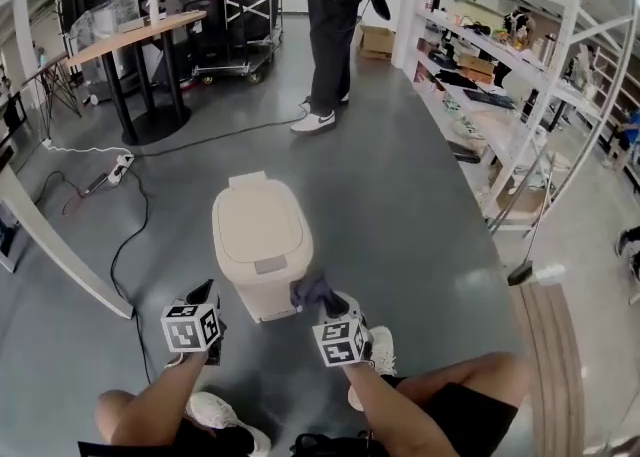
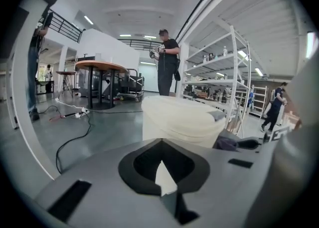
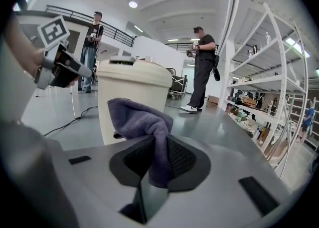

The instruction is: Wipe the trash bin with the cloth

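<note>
The right gripper has its jaws clamped on the purple cloth, right at the lower corner of the cream trash bin. The left gripper has its jaws together and empty, near the bin.

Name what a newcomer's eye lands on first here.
A cream trash bin stands mid-floor with its lid shut, just ahead of both grippers. The right hand-held gripper pinches a purple-grey cloth by the bin's near right corner, and the left hand-held gripper hangs empty off the bin's left side. Beyond the bin, a person in dark clothes stands near white shelving.
</note>
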A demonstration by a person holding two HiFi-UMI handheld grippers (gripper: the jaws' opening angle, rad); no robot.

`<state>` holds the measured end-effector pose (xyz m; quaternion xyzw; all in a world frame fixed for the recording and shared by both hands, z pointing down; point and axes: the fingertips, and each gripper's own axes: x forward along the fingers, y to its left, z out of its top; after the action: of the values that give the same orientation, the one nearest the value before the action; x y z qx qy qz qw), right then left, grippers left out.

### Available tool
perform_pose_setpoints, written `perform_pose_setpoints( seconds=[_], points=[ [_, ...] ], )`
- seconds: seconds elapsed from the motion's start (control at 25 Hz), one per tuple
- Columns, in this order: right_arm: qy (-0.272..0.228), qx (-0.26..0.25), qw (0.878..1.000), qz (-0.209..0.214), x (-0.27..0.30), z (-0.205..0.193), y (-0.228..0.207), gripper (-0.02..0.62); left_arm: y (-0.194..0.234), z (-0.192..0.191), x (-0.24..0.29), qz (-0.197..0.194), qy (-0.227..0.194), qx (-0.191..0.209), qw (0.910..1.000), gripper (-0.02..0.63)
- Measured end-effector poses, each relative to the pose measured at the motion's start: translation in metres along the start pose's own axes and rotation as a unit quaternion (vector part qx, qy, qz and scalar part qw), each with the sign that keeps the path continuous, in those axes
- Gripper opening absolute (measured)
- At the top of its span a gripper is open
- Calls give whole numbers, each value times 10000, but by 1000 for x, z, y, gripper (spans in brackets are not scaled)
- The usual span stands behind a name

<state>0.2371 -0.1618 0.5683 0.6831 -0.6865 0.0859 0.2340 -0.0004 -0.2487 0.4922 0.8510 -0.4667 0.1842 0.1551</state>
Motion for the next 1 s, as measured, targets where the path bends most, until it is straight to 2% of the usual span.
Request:
perform_pose_setpoints(
  seconds=[0.12,0.24,0.36,0.48,0.6,0.72,0.88,1.0],
  points=[
    [-147,48,9997,163,-23,29,-10,69,0,21,-7,198,-219,71,9995,0],
    [-224,76,9992,331,-46,53,-16,69,-5,47,-20,231,-440,147,9987,0],
    [-259,131,9986,450,-61,71,-20,69,-16,83,-35,226,-795,-19,9966,0],
    [-366,141,9979,506,-69,88,-25,69,-47,115,-34,-58,-1230,191,9922,0],
    [-394,80,9977,542,-79,97,-29,69,-75,131,-23,-484,-1391,511,9878,0],
    [-428,75,9979,483,-86,106,-35,69,-82,160,-22,-625,-1584,738,9826,0],
    [-439,111,9985,310,-86,121,-57,69,-95,221,-25,-389,-2057,586,9761,0],
    [-508,68,9984,248,-84,138,-76,69,-131,245,-29,-249,-2061,640,9761,0]
  ],
)
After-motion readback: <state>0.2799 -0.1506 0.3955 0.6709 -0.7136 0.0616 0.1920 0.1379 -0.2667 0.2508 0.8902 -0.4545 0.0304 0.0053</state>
